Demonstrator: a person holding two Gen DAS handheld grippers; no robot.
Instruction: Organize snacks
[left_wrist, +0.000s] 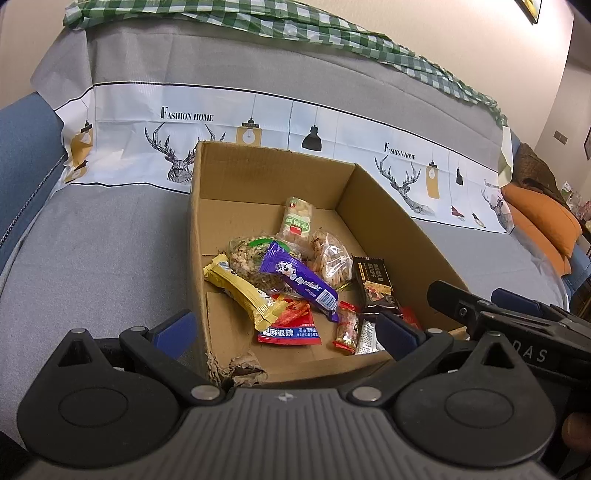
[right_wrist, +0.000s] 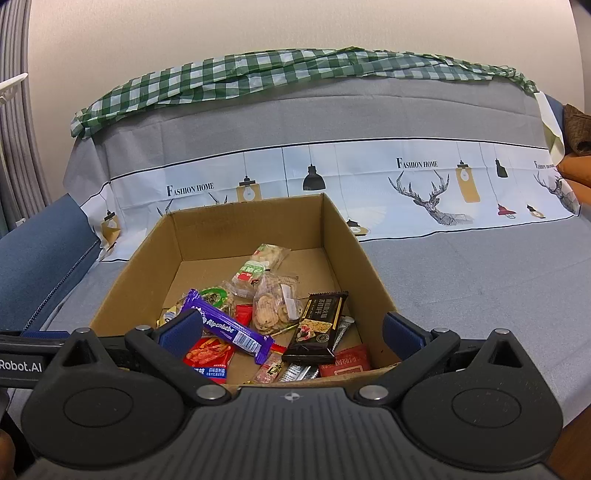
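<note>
Right wrist view: cardboard box (right_wrist: 343, 236) centre frame, snacks heaped on its floor toward the lower middle. Right gripper (right_wrist: 291, 332) spread wide, empty, poised at the box's near rim with both blue pads straddling the pile. Purple Alpenliebe bar (right_wrist: 229, 328) just ahead of the left pad, long axis slanting from upper left down to lower right, so crosswise to neither finger cleanly; likely a wrist turn needed before closing. Black cracker pack (right_wrist: 317, 328) right of centre, propped on the packets beneath it.

Left wrist view: same box (left_wrist: 388, 221) mid-frame, left gripper (left_wrist: 284, 328) also wide and empty, its left pad outside the box wall, its right pad over the near corner. Purple bar (left_wrist: 299, 284) above centre, lying across a yellow bar (left_wrist: 240, 295). Right gripper judged the nearer and better placed.
</note>
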